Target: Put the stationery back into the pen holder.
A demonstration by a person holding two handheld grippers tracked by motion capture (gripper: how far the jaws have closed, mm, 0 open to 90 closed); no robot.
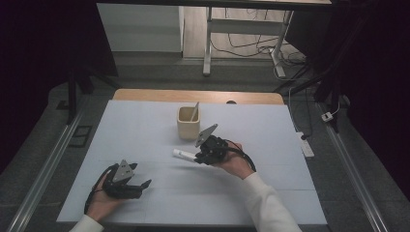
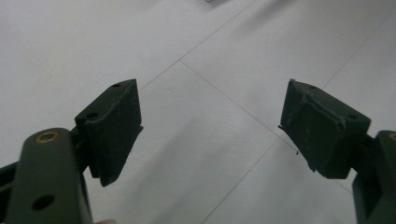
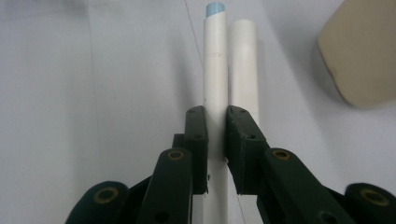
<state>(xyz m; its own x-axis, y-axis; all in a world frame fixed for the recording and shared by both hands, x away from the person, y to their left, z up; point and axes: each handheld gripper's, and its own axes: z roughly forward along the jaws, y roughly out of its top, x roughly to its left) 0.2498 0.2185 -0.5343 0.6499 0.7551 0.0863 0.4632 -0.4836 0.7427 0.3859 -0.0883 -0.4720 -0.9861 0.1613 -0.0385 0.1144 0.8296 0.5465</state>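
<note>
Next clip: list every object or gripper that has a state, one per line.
left gripper: open, empty, low over the table.
right gripper: shut on the blue-tipped white pen.
blue-tipped white pen: clamped.
second white pen: lying alongside it.
beige cup: upright, holds a stick.

Lab: white-covered table [image 1: 145,145], floor cables [image 1: 251,48], dark curtains [image 1: 34,58].

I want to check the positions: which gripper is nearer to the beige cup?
The right gripper. It is just in front of the cup, shut on a white tube. The left gripper is open, farther back near the table's front left.
</note>
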